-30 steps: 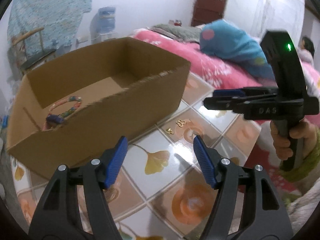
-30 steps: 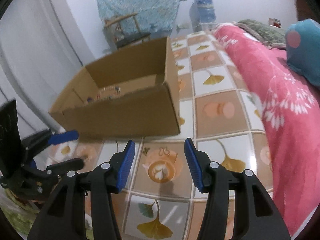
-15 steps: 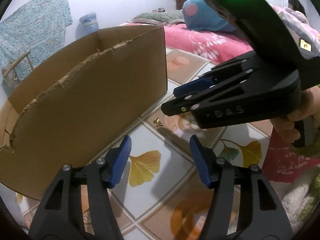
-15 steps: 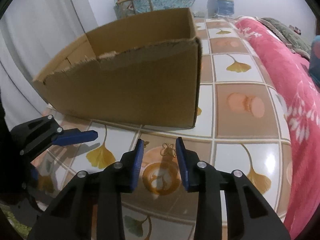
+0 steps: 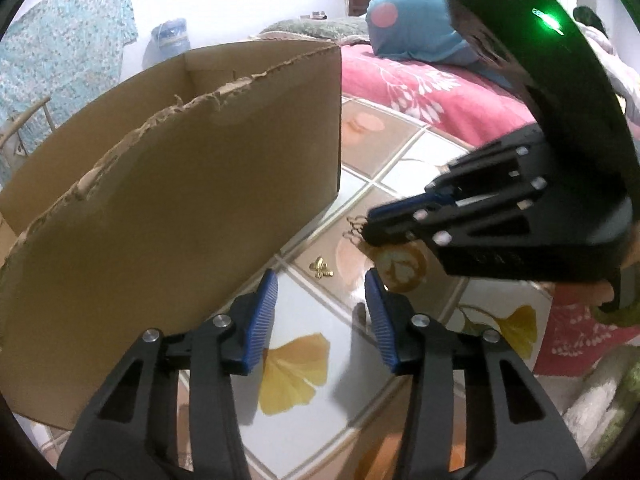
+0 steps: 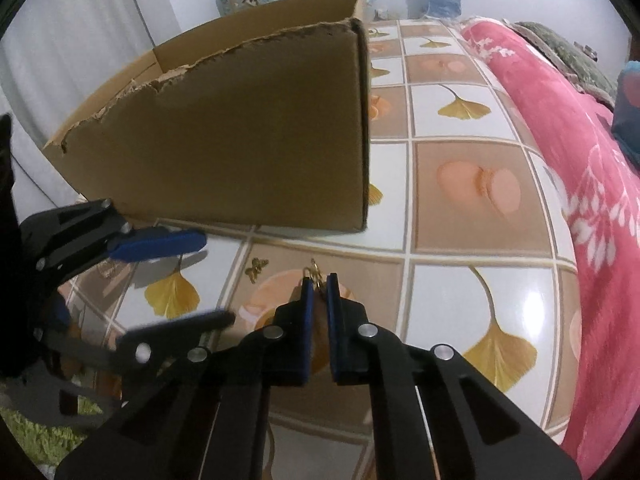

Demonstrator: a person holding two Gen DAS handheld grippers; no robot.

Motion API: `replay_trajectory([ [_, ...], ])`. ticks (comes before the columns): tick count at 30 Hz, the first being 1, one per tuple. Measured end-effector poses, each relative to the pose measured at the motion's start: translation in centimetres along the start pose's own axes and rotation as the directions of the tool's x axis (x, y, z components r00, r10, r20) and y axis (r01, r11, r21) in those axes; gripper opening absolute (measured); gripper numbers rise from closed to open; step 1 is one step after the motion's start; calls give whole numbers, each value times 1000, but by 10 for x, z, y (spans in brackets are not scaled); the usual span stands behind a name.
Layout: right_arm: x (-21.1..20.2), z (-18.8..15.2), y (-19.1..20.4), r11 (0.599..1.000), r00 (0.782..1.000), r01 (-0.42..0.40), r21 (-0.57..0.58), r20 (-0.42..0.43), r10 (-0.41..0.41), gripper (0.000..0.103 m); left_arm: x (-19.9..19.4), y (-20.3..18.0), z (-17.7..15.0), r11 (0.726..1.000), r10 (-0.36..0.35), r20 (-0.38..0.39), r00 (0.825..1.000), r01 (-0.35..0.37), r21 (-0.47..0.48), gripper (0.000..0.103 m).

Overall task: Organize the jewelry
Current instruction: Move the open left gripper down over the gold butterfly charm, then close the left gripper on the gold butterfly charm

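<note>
Gold earring [image 6: 316, 276], tiny, light and snag-prone, sits clenched at your right gripper [image 6: 319, 282] tips on the tiled floor [image 6: 460, 292]; its butterfly twin [image 5: 320, 269] lies at 12 o'clock of your half-closed, empty, closing left gripper [image 5: 320, 316]; pinch its body.

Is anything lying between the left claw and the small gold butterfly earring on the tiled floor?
Nothing visible does. The gold butterfly earring lies on bare tile just ahead of the open left claw, beside the brown cardboard box; the right claw sits off to its side.
</note>
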State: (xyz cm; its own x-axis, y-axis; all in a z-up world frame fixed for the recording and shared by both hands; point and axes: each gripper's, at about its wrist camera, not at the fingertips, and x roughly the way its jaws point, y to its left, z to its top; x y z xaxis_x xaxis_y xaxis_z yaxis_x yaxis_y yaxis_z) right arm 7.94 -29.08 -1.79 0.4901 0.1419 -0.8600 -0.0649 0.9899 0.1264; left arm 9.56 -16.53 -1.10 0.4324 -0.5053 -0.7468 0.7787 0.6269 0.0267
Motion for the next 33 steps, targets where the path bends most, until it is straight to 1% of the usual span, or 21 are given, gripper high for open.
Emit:
replay_trajectory([
  [2, -1, -2, -2, 1000, 1000, -1, 8, -1, 2, 7, 5, -1, 2, 1000, 4, -11, 1000, -3, 10, 43],
  [7, -3, -6, -5, 1000, 1000, -8, 23, 1, 8, 7, 15, -5, 5, 1000, 6, -54, 999, -5, 28, 36],
  [8, -3, -7, -5, 1000, 1000, -10, 25, 2, 10, 7, 16, -5, 5, 1000, 3, -59, 998, -1, 25, 33],
  [10, -2, -7, -7, 999, 1000, -15, 28, 6, 15, 7, 18, -4, 7, 1000, -4, -65, 998, 4, 7, 31],
  [12, -2, -7, -8, 999, 1000, -23, 35, 9, 22, 7, 20, -2, 9, 1000, -9, -69, 998, 8, -11, 27],
  [14, -2, -8, -10, 999, 999, -30, 41, 13, 30, 7, 21, 0, 10, 1000, -12, -70, 997, 10, -24, 26],
  [17, -2, -9, -11, 998, 999, -37, 47, 21, 36, 7, 24, -2, 12, 1000, -7, -71, 997, 6, -17, 25],
  [21, -3, -11, -13, 997, 998, -47, 57, 31, 45, 7, 24, -5, 14, 1000, -8, -70, 998, 8, -2, 7],
  [25, -3, -11, -15, 997, 998, -54, 60, 34, 52, 7, 23, -7, 13, 1000, 2, -70, 998, -1, 10, 7],
  [33, -5, -15, -15, 996, 998, -57, 66, 32, 55, 7, 15, -10, 5, 1000, 19, -82, 996, -19, -1, 7],
])
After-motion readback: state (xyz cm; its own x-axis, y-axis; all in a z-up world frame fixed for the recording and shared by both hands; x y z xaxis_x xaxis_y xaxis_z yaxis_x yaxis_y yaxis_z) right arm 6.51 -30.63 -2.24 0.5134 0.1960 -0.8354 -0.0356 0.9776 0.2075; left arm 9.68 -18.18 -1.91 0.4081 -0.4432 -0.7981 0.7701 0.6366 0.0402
